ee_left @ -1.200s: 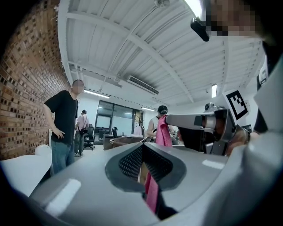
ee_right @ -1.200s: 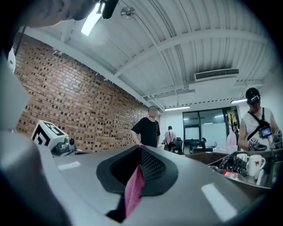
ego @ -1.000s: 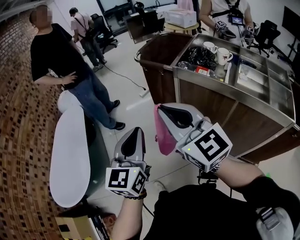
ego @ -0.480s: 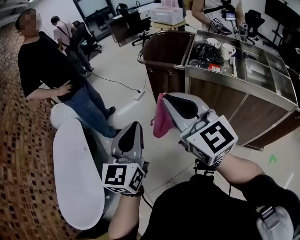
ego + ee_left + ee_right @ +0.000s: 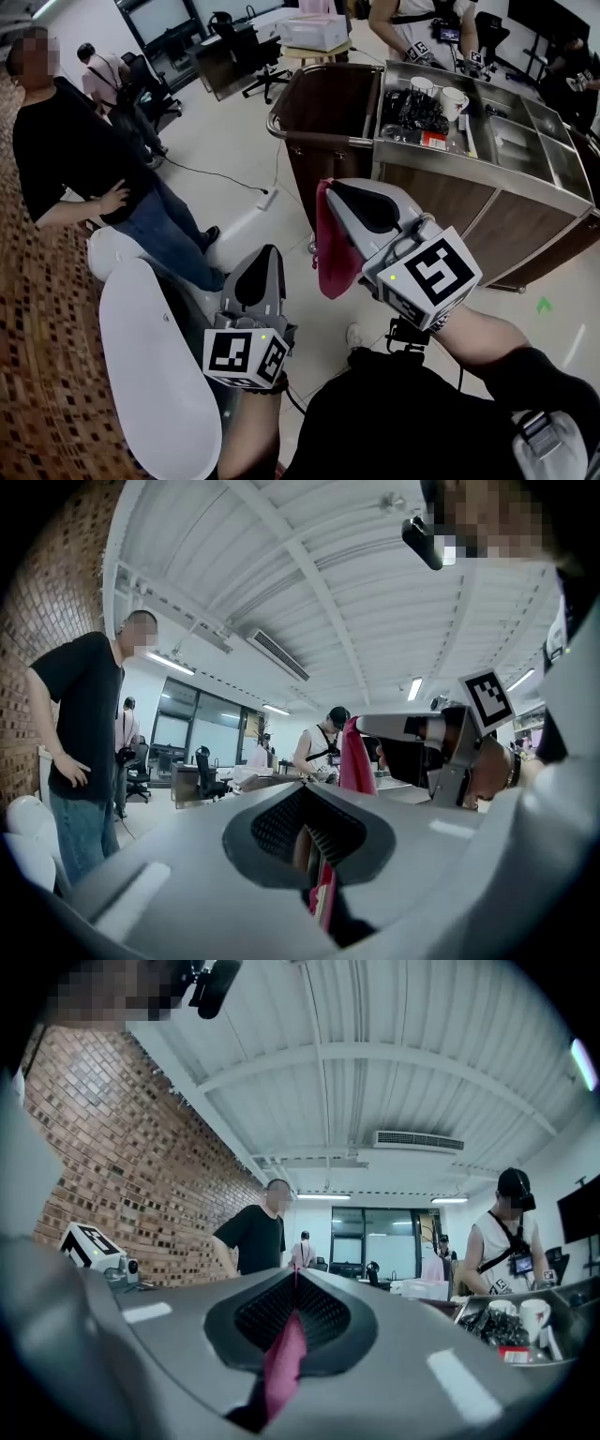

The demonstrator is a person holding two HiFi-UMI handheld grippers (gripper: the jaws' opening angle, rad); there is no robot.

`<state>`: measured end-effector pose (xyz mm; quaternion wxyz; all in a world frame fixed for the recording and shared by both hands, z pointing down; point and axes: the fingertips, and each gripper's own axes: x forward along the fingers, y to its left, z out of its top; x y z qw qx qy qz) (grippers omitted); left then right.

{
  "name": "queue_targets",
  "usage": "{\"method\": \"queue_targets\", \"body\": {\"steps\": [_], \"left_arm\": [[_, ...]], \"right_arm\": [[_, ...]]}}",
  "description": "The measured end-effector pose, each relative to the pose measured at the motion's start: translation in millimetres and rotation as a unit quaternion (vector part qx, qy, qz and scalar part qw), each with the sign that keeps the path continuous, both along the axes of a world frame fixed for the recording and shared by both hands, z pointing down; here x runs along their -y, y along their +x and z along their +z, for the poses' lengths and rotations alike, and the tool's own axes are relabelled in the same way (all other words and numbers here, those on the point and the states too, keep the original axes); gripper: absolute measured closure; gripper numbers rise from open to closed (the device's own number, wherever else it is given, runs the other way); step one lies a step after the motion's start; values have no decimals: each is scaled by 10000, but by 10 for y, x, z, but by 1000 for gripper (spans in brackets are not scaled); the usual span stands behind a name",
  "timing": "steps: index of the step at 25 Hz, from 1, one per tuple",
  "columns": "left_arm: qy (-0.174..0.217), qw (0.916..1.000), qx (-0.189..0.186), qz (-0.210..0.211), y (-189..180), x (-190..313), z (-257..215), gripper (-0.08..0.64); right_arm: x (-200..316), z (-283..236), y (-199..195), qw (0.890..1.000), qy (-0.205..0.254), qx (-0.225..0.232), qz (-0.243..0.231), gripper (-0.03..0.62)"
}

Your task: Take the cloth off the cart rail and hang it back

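A pink cloth (image 5: 334, 251) hangs from my right gripper (image 5: 323, 186), which is shut on its top edge. In the right gripper view the cloth (image 5: 284, 1363) shows as a pink strip pinched between the closed jaws of that gripper (image 5: 296, 1274). The brown cart's metal rail (image 5: 319, 137) lies just beyond the gripper's tip, apart from the cloth. My left gripper (image 5: 273, 251) is held lower and to the left, shut with nothing in it. In the left gripper view, the cloth (image 5: 356, 761) hangs beyond the closed tip of the left gripper (image 5: 302, 787).
The cart's steel top (image 5: 511, 141) holds mugs (image 5: 450, 99) and small items. A person in a black shirt (image 5: 66, 150) stands at the left beside a white bathtub (image 5: 155, 384). A cable (image 5: 225, 178) runs across the floor. Another person (image 5: 412, 23) stands behind the cart.
Both grippers have travelled toward the cart, and the right one still carries the cloth. The rail now sits closer to the right gripper's tip. The bathtub has slid further down-left in view.
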<state>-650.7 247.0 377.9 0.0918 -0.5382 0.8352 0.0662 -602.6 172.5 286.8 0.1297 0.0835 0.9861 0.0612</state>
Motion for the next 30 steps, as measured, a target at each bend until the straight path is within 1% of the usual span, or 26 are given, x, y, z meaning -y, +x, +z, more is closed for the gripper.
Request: {"method": "queue_targets", "body": {"steps": [6, 11, 15, 17, 20, 21, 23, 25, 26, 28, 30], "left_arm": [[-77, 9998, 41, 180, -458, 291, -21, 557], [-100, 9995, 87, 282, -901, 694, -58, 557], [-77, 9996, 48, 277, -1260, 900, -132, 557], [-107, 9994, 8, 318, -1363, 952, -140, 557], [-154, 9990, -28, 408, -1498, 1054, -63, 557], [-150, 9989, -32, 438, -1566, 1102, -44, 557], [-155, 9985, -43, 523, -1710, 1205, -20, 557], [-172, 9977, -59, 646, -1850, 1285, -51, 557], [-179, 9972, -62, 718, -1923, 1316, -91, 557], [-186, 9961, -60, 863, -2081, 1372, -172, 557], [-178, 9950, -57, 978, -2240, 1409, -220, 557]], "right_arm": [[249, -46, -413, 9998, 2, 170, 126, 588], [591, -48, -867, 9996, -26, 206, 171, 588], [742, -58, -1221, 9997, -118, -81, 178, 588], [774, -141, -1345, 9998, -66, 21, 186, 588], [816, -47, -1473, 9979, -353, -458, 282, 588], [858, -42, -1532, 9978, -363, -463, 318, 588], [964, -91, -1667, 9984, -277, -293, 400, 588], [1045, -151, -1807, 9975, -325, -341, 533, 588], [1090, -232, -1882, 9976, -265, -209, 605, 588], [1191, -424, -2042, 9969, -50, 222, 752, 588], [1264, -511, -2186, 9953, -10, 333, 909, 588]]}}
